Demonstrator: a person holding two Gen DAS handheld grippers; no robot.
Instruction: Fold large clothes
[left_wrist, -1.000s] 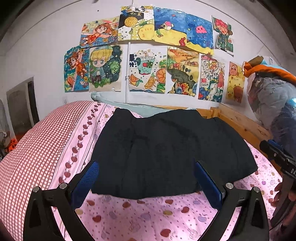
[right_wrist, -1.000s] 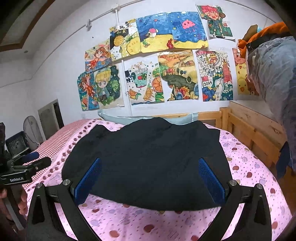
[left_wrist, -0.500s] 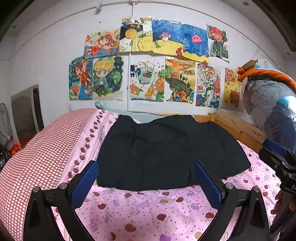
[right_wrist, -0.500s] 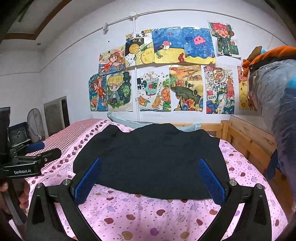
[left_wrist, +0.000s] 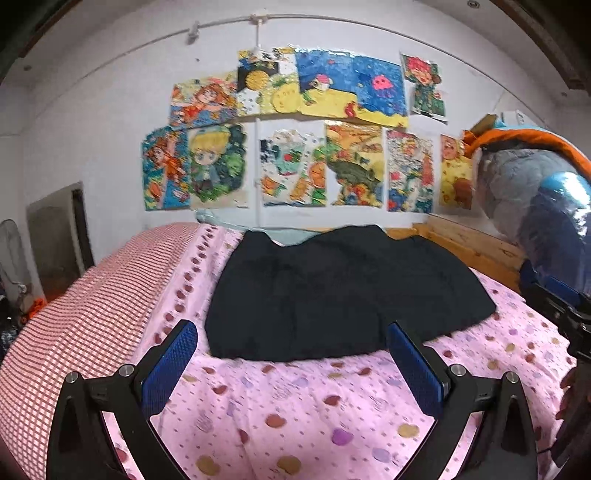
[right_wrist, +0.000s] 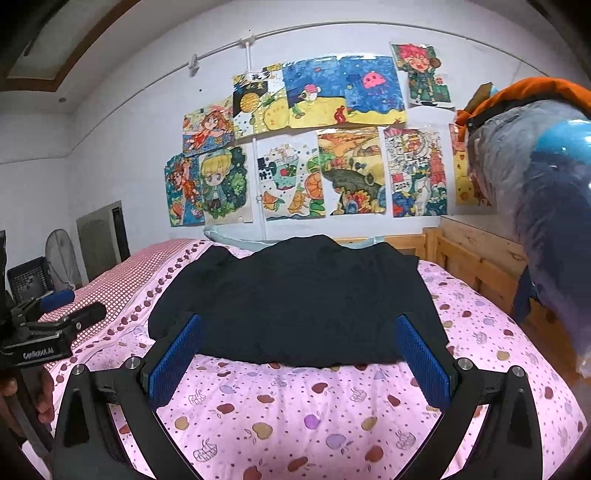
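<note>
A large black garment (left_wrist: 340, 291) lies folded flat on the pink patterned bedsheet (left_wrist: 306, 413), toward the head of the bed. It also shows in the right wrist view (right_wrist: 299, 299). My left gripper (left_wrist: 291, 350) is open and empty, held above the sheet just short of the garment's near edge. My right gripper (right_wrist: 299, 350) is open and empty, also at the near edge. The left gripper shows at the left edge of the right wrist view (right_wrist: 44, 332). The right gripper shows at the right edge of the left wrist view (left_wrist: 561, 314).
A red checked cover (left_wrist: 74, 317) lies along the bed's left side. A wooden bed frame (right_wrist: 476, 258) runs along the right. A pile of bagged bedding (right_wrist: 535, 177) stands at the right. Drawings (left_wrist: 295, 136) cover the wall. A fan (right_wrist: 61, 254) stands at the left.
Both grippers have drawn back and up from the garment, which now sits farther off and lower in both views. The garment has not moved.
</note>
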